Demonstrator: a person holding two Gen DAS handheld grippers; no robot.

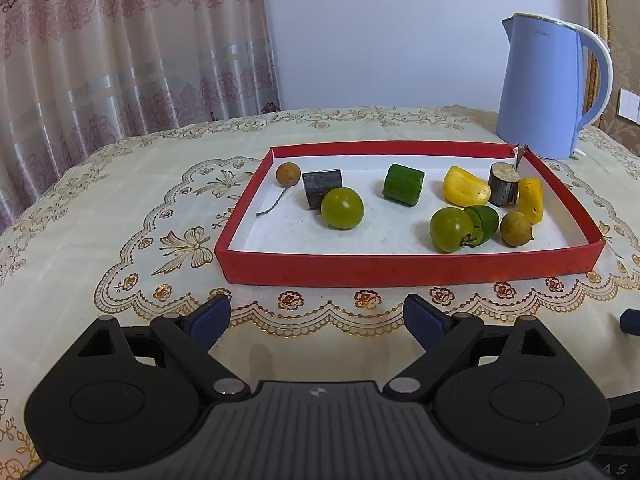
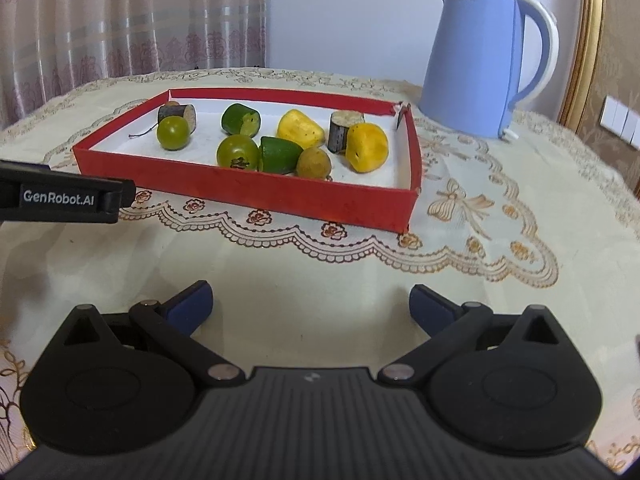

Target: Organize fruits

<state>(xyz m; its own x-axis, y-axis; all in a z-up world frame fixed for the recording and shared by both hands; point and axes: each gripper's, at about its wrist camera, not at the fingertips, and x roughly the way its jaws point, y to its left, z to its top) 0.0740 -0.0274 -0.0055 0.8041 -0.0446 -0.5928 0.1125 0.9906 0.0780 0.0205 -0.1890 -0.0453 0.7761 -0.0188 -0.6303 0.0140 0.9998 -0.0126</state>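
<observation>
Fruits: ten pieces lie in the red tray [image 1: 408,270], kinds mixed: green tomatoes [image 1: 342,208], yellow pieces [image 1: 466,186], brown balls [image 1: 288,174], dark chunks [image 1: 503,184].
Progress: all are in the tray yet unsorted; this fits gathering done or sorting pending.
Left gripper [image 1: 316,320]: wide open, empty, before the tray.
Right gripper [image 2: 311,304]: wide open, empty, over the tablecloth [image 2: 320,264].
Kettle [image 1: 548,84]: behind the tray.
</observation>
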